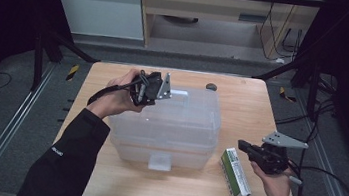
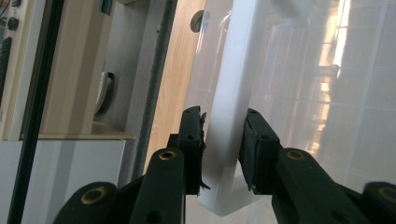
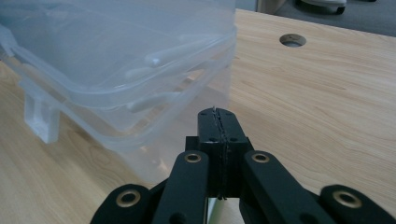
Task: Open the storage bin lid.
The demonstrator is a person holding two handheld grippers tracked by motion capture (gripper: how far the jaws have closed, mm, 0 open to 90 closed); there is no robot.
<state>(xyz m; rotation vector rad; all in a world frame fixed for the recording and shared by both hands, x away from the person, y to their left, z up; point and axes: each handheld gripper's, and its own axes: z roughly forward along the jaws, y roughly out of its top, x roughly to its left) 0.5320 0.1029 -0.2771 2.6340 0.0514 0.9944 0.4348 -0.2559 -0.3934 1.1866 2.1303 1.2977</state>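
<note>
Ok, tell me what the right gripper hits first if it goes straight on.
Probably the clear plastic storage box: the shut right gripper points at its near corner, though depth is unclear.

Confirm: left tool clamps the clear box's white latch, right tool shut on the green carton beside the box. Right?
Not quite. In the right gripper view the right tool is shut on nothing; the green carton lies on the table. The left tool does clamp the white latch.

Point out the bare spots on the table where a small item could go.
Bare wood lies right of the bin, from the hole down to the green box, and along the front edge under the bin. A narrower strip runs left of the bin. The middle is crowded by the bin, whose latch sits between the left gripper's jaws.
</note>
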